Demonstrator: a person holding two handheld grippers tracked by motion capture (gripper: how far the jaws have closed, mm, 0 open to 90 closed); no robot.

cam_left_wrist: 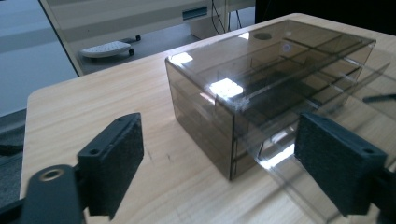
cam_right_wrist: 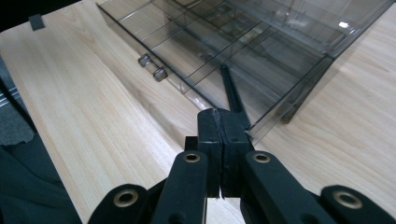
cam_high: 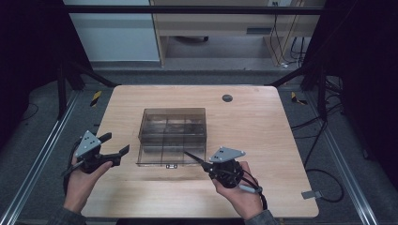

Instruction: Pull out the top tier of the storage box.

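My right claw (cam_right_wrist: 219, 126) is pinched fully together on a thin black stick (cam_right_wrist: 232, 95), perhaps a pen or stylus; I cannot tell which. Its far end reaches over the pulled-out bottom drawer (cam_right_wrist: 196, 51) of the smoky clear drawer box (cam_high: 172, 127) just ahead of the claw. My left claw (cam_left_wrist: 219, 158) stands wide and holds nothing, raised off the desk (cam_high: 263, 122), with the box's near corner straight ahead between its pads (cam_left_wrist: 116, 149).

As I judge it, the slim stick could pivot or slip in so narrow a pinch. A push against a drawer divider might shove the light, unbraced box across the desk or slide the drawer shut.

I can read no brand, label or writing anywhere.
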